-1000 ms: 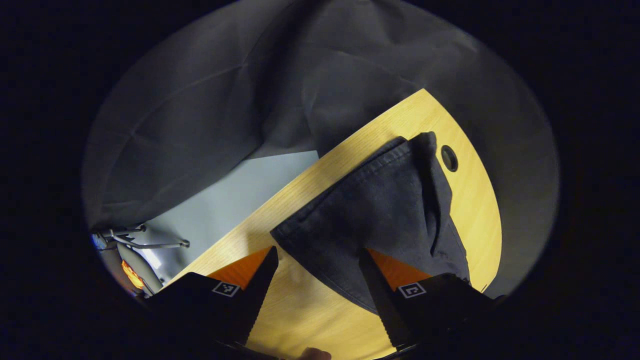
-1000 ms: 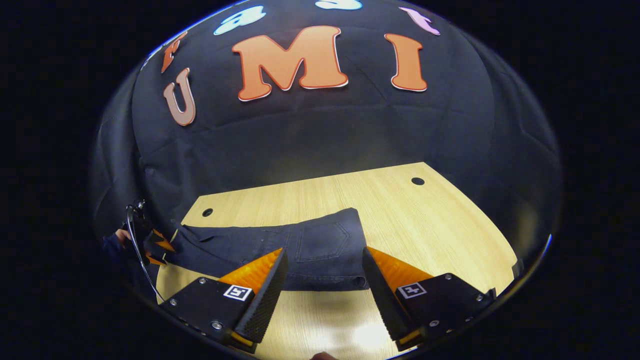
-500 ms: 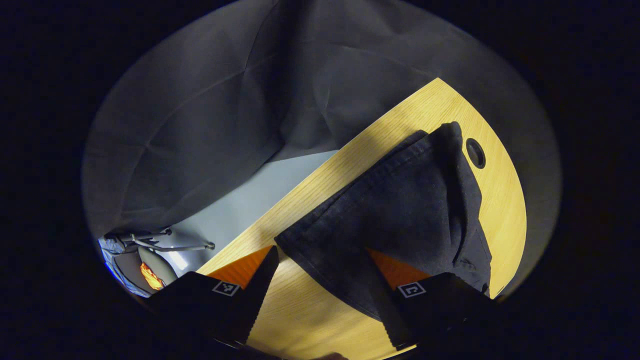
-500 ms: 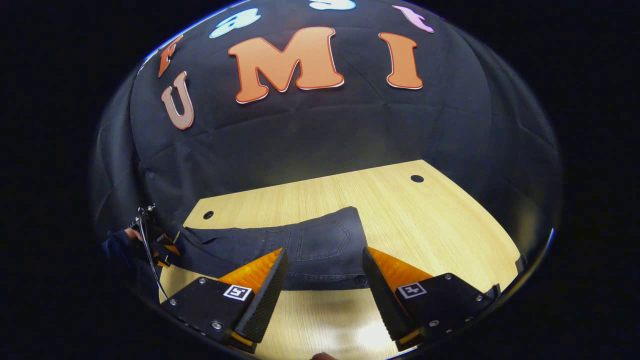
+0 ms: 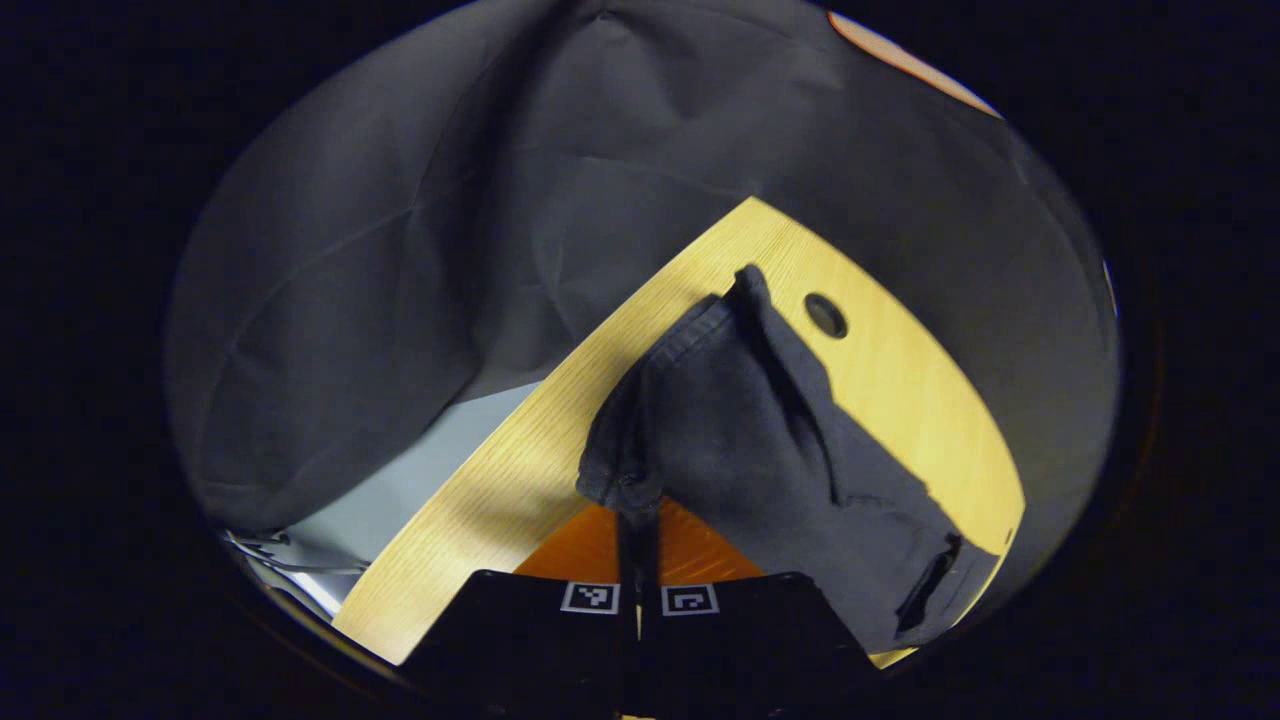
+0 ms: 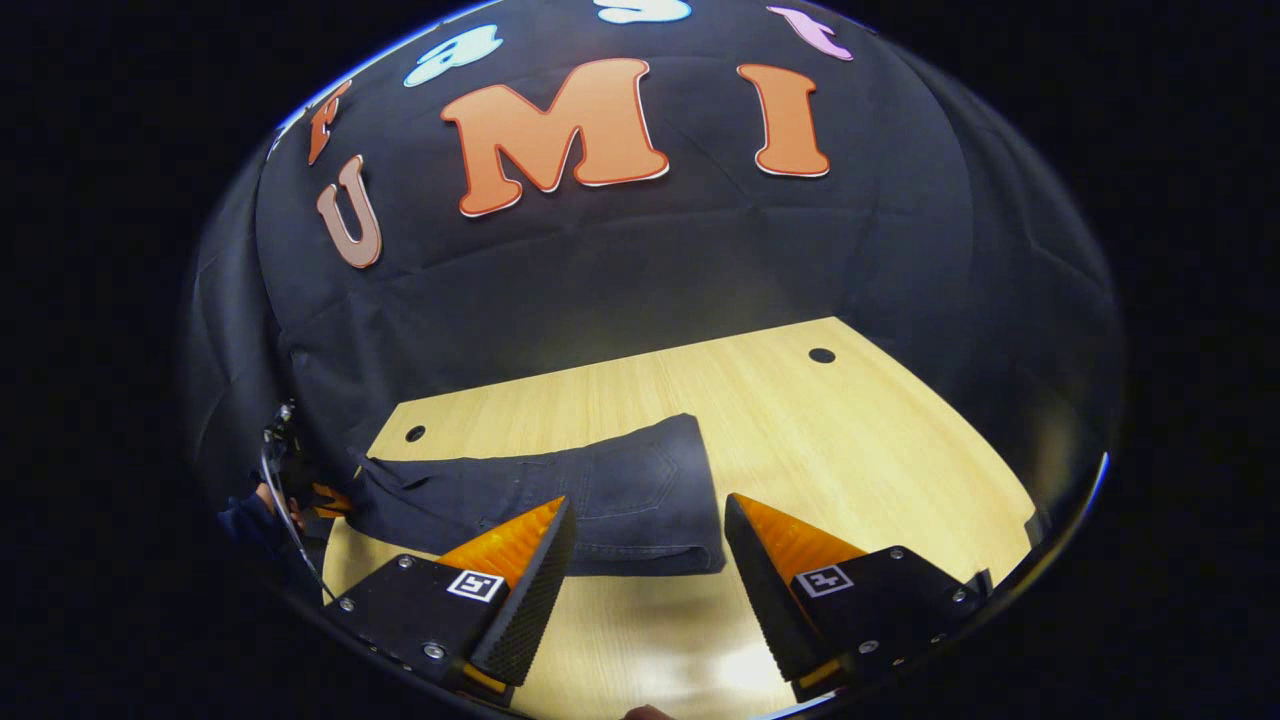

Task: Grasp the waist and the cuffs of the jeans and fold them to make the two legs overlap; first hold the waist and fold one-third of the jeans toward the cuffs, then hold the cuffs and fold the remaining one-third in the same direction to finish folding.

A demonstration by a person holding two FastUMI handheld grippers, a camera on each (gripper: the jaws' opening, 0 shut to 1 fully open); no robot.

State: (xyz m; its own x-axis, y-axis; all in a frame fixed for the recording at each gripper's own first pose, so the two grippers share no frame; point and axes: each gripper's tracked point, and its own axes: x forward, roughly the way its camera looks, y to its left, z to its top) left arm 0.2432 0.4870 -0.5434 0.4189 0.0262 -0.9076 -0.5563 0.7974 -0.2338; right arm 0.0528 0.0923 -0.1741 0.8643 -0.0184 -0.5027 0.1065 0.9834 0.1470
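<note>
A: Fig. legend, pls. Where are the jeans (image 6: 560, 495) located?

B: They are laid flat on the wooden table (image 6: 850, 430), lengthwise across the right gripper view, w/ the waist end nearest the right gripper (image 6: 648, 560) and the leg end toward the table's far-left corner, near a cable hole (image 6: 414, 434).

A: And the jaws?

B: Right gripper: jaws are held wide apart, nothing between them; the waist edge is seen just beyond the tips. Left gripper (image 5: 638, 520): jaws are brought together, w/ a bunched corner of the cuff end (image 5: 625, 480) pinched at the tips, as shown in the left gripper view. In the right gripper view it is seen at the jeans' far end, w/ a hand (image 6: 268, 497) behind it.

A: Progress?

B: Early stage, by judgement. The cuff grasp appears made; the waist grasp is not yet made. Whether the legs are already overlapped can't be told: a narrow outline is seen, but layers aren't resolved. Both one-third folds are left to be done, as the garment is shown at full length.
</note>
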